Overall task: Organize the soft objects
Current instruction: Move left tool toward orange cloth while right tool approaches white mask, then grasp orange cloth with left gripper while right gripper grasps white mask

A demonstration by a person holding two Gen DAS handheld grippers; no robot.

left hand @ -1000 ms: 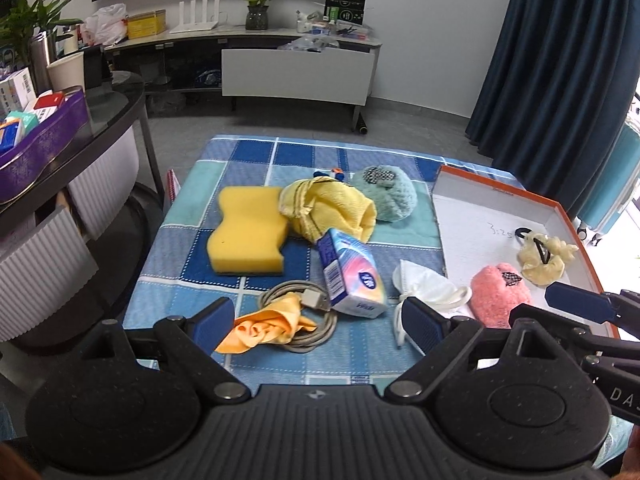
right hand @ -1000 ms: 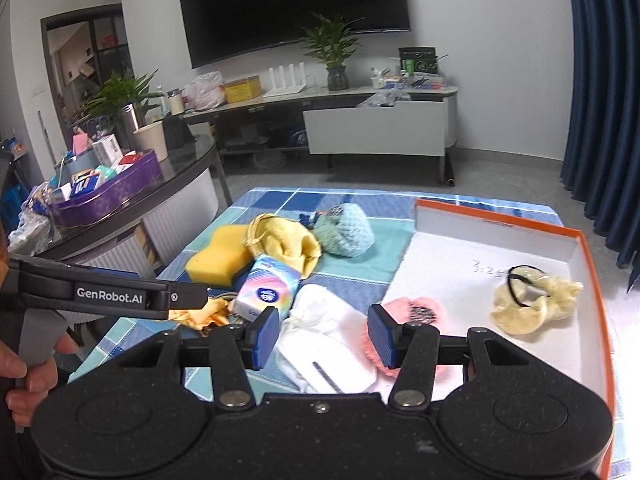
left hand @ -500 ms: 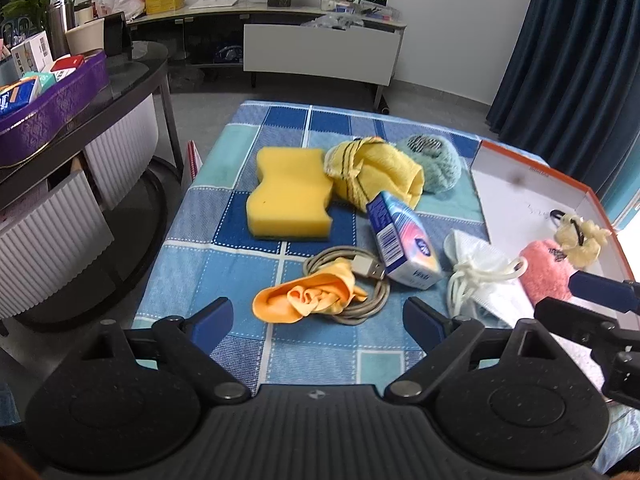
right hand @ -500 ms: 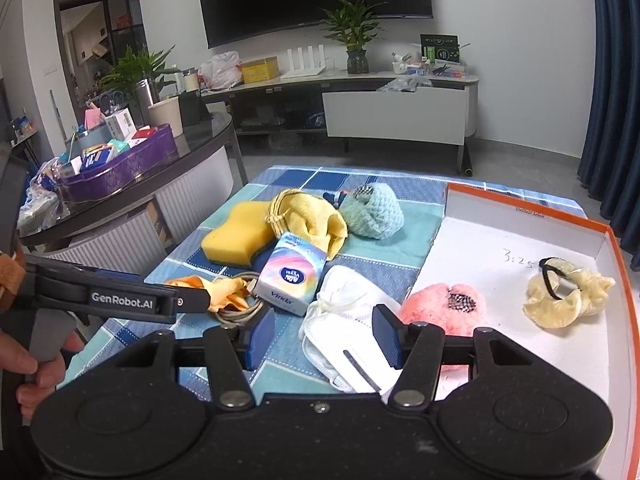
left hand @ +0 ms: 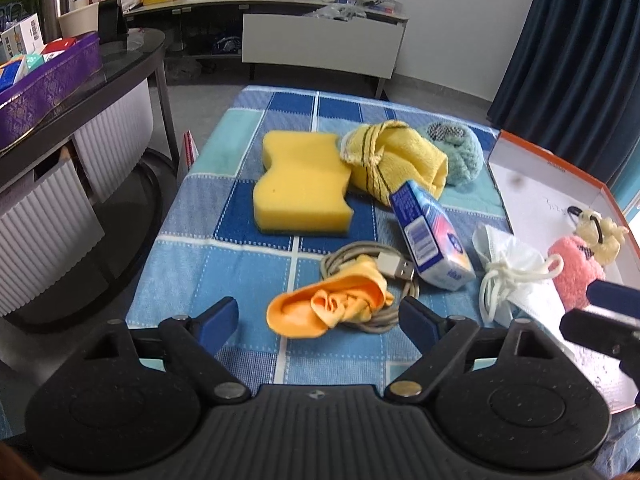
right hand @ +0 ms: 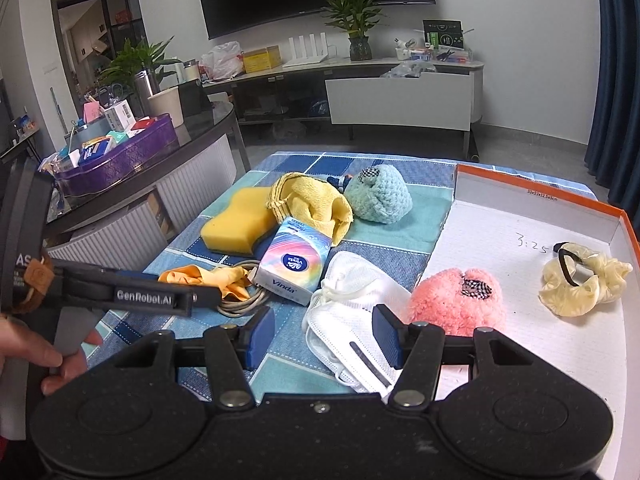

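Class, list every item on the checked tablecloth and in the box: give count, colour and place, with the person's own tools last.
sponge: 1, yellow, far left of cloth
towel: 1, yellow, bundled beside sponge
crocheted ball: 1, light blue, right of towel
tissue pack: 1, rainbow and blue, centre
USB cable: 1, grey, coiled near front
cloth: 1, orange, on the cable
face mask: 1, white, by the box edge
box: 1, orange outside, white inside, right
fluffy puff: 1, pink, in box
scrunchie: 1, cream, in box
left gripper: open, over orange cloth
right gripper: open, over mask
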